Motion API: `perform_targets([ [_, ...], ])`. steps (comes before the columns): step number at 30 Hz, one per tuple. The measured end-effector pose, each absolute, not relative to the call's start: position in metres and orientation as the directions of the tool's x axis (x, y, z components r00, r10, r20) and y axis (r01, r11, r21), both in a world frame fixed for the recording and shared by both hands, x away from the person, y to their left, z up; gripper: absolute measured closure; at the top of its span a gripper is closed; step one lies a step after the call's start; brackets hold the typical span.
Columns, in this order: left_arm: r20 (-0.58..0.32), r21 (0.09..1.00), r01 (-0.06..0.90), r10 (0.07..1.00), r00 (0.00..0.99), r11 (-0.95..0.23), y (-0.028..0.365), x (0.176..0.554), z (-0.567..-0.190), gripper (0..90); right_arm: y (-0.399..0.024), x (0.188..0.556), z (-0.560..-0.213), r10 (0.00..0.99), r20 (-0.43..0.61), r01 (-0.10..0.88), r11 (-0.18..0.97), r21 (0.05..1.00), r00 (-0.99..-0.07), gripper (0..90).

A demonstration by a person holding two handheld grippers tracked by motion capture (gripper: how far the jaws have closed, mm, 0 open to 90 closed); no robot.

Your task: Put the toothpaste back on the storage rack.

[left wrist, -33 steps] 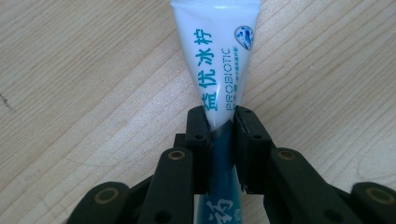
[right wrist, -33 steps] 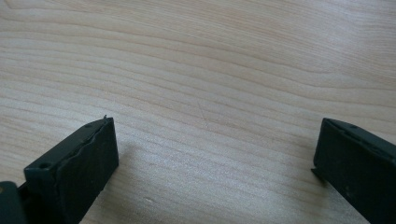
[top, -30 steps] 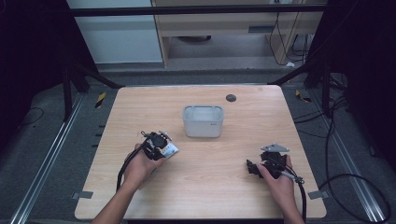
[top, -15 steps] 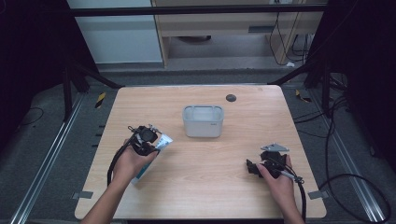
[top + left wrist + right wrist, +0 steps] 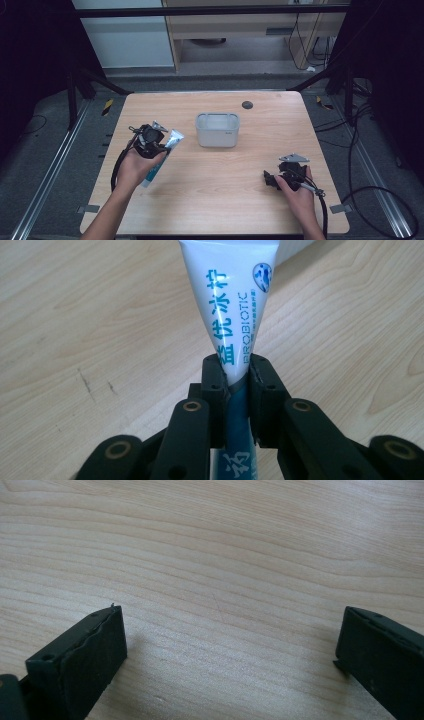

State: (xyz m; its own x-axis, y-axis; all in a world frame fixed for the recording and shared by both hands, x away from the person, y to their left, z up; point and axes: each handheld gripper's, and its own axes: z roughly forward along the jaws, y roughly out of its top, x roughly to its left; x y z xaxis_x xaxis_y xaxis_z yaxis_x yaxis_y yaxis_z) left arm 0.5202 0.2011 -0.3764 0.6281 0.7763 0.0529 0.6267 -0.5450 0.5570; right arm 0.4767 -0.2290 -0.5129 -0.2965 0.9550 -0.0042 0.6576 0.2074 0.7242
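Right tool (image 5: 271, 180) sits low at the near right edge of the table (image 5: 260, 165), jaws spread wide over bare wood with nothing between them, and it hasn't shifted since a second ago. Over to the near left, and here's the action: the left tool (image 5: 234, 371) has the tube (image 5: 227, 300) of toothpaste pinched tight around its middle, pads (image 5: 214, 377) squeezing it flat. A second ago that tube lay down by the wood; now it's lifted clear, hanging tilted under the left tool (image 5: 159, 145) with its flat crimped end pointing toward the middle of the table. So the pickup looks done and secure. Further back, the small grey bin (image 5: 217, 130) stands open and well apart from the tube, the likely drop spot next, I'd judge.
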Motion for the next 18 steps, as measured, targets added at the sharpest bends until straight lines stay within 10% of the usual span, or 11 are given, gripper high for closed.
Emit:
perform_targets([
  [18,0.06,0.639,0.562,0.762,0.645,-0.525,0.182,0.523,-0.353,78.8,-0.229,0.477,-0.513,0.955,-0.004,0.658,0.207,0.724,-0.297,0.3],
])
